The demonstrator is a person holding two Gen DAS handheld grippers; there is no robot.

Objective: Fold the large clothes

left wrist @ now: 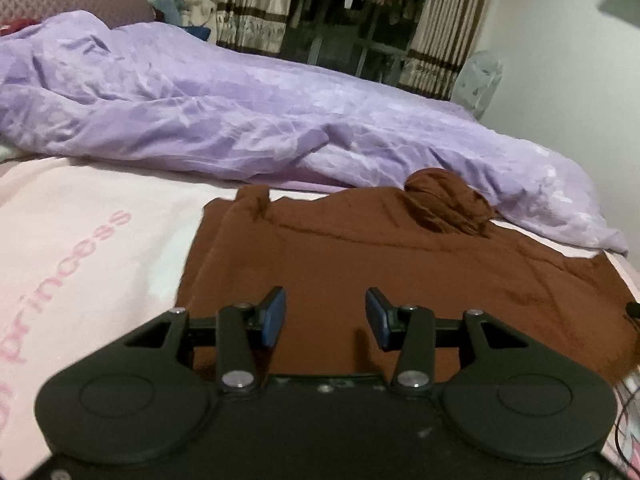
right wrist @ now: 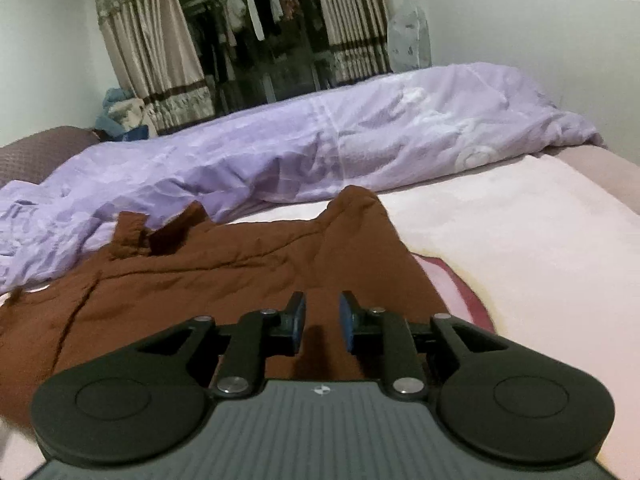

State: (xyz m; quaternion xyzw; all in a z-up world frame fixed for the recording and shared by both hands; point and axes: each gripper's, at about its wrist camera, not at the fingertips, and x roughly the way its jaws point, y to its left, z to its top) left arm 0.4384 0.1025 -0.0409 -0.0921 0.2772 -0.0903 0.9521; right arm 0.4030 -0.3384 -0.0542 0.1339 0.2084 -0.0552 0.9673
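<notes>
Rust-brown cloth, the large garment (left wrist: 360, 264) to be folded, is seen spread on the pink blanket (left wrist: 80, 240) of the bed, with its far edge lying just beside the rumpled lilac duvet (left wrist: 200, 120). At the left, the left tongs (left wrist: 325, 318) are held released over the near part of the garment, the blue pads (left wrist: 276, 316) standing apart with nothing between them. Toward the far right corner, a bunched lump of the same cloth (left wrist: 448, 200) is seen, touching the duvet. In the right wrist view, the right tongs (right wrist: 322, 322) are likewise released, with a narrower gap, above the garment's right portion (right wrist: 240, 272), close to its right edge, where pink blanket (right wrist: 520, 240) is exposed.

No fold appears to have been secured yet. Trouble is judged most likely from the lump: were the garment folded with that bundle left unsmoothed, a thick, uneven fold would result. A shallow pinch could also gather only the top layer, or catch the blanket beneath, so that it would be dragged along. The duvet's edge might be snagged too.
</notes>
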